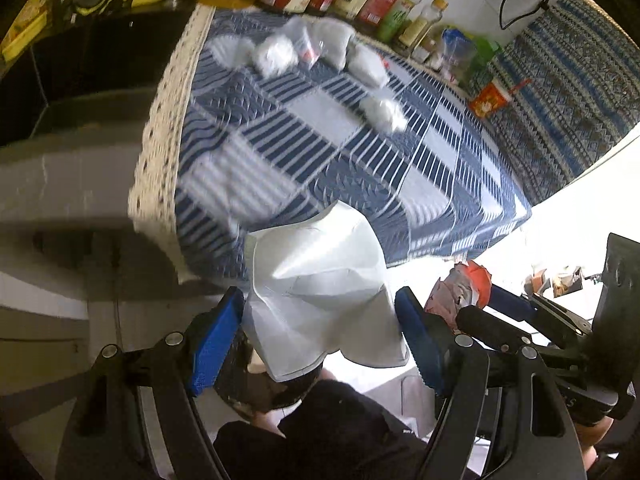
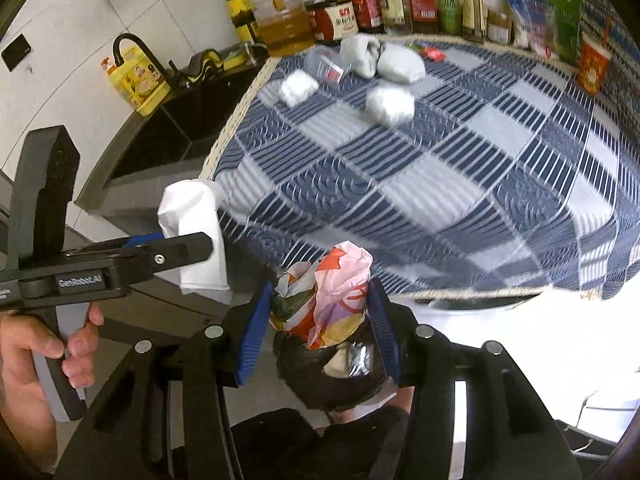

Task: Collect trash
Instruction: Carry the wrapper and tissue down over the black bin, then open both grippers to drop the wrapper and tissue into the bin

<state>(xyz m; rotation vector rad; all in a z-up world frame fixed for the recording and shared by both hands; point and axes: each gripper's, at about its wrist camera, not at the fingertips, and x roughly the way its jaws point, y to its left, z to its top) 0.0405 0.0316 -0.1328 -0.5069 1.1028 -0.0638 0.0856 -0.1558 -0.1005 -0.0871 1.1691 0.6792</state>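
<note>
My left gripper [image 1: 320, 316] is shut on a crumpled white paper carton [image 1: 320, 292], held off the near edge of the blue checked tablecloth [image 1: 320, 152]; the carton also shows in the right wrist view [image 2: 196, 232]. My right gripper [image 2: 320, 312] is shut on a crumpled colourful wrapper [image 2: 332, 292], above a black-lined bin [image 2: 332, 368]; the wrapper also shows in the left wrist view [image 1: 460, 288]. Several white crumpled wads [image 2: 390, 104] and a clear plastic cup [image 2: 326, 66] lie at the table's far side.
A row of sauce and oil bottles [image 2: 360, 4] lines the wall behind the table. A red paper cup [image 2: 594, 66] and snack bags [image 2: 536, 20] stand at the far right. A dark sink with a black tap [image 2: 136, 52] lies to the left.
</note>
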